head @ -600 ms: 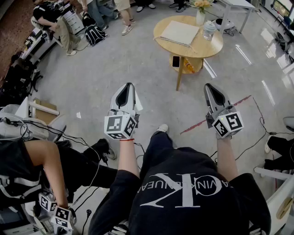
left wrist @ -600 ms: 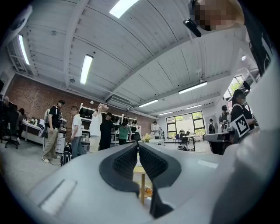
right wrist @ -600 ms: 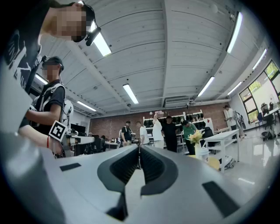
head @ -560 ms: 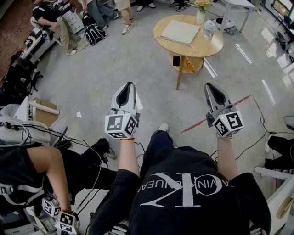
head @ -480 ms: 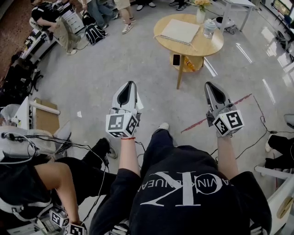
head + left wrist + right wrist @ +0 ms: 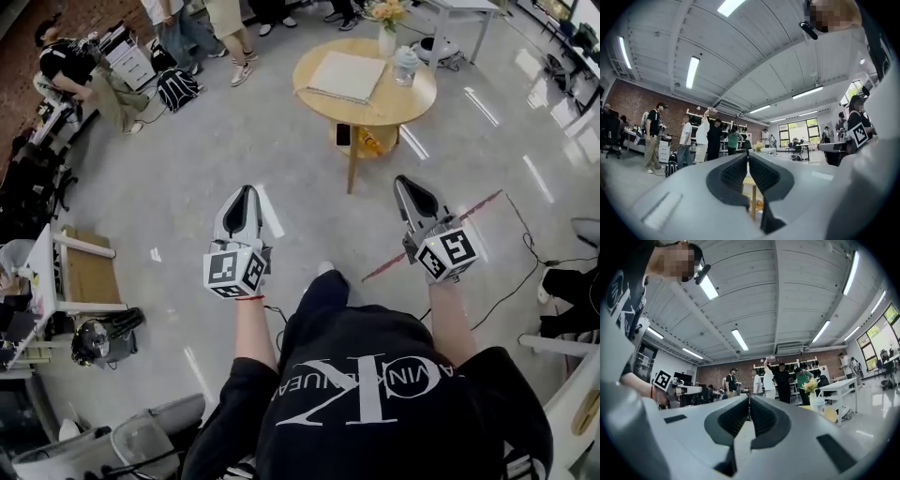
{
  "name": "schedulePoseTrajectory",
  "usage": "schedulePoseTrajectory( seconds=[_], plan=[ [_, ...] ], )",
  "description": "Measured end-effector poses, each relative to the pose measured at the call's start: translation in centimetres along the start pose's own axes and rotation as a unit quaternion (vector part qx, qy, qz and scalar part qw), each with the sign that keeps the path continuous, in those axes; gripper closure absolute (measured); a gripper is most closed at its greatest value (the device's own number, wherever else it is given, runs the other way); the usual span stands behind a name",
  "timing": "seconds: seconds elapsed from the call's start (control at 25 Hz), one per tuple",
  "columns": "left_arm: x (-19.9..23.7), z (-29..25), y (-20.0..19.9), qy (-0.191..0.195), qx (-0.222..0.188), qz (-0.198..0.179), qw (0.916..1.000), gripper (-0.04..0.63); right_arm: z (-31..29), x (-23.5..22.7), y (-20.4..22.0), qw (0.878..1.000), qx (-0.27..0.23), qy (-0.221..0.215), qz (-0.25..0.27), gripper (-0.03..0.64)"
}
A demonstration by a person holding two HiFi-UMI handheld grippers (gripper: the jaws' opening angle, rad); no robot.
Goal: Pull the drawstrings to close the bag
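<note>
Both the left gripper (image 6: 242,208) and right gripper (image 6: 412,202) stayed closed and empty, held level, well short of the far round tabletop (image 6: 412,94).

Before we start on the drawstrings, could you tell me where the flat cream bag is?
In the head view, top centre, the flat cream bag lies on the round wooden table, left of the flower vase and the clear jar.

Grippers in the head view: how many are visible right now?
2. The left gripper hangs over the floor at picture left, the right gripper at picture right, both shut, empty, pointing toward the round table. Lower-left clutter might hide more.
</note>
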State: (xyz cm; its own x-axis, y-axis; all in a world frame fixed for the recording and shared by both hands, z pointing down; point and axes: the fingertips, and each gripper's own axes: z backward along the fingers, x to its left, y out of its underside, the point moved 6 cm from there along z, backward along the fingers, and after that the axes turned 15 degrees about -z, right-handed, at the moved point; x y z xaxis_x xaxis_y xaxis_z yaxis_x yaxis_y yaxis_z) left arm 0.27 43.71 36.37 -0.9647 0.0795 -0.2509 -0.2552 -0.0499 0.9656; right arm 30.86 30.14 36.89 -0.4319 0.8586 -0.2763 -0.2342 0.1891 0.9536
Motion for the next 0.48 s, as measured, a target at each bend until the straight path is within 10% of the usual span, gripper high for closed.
schedulePoseTrajectory(
  seconds=[0.48],
  plan=[
    [2.6,-8.7,4.2,0.049,-0.003,0.027,0.9984,0.568,-5.9,-5.0,1.0,0.999,0.006,0.036,-0.017,0.595]
  ],
)
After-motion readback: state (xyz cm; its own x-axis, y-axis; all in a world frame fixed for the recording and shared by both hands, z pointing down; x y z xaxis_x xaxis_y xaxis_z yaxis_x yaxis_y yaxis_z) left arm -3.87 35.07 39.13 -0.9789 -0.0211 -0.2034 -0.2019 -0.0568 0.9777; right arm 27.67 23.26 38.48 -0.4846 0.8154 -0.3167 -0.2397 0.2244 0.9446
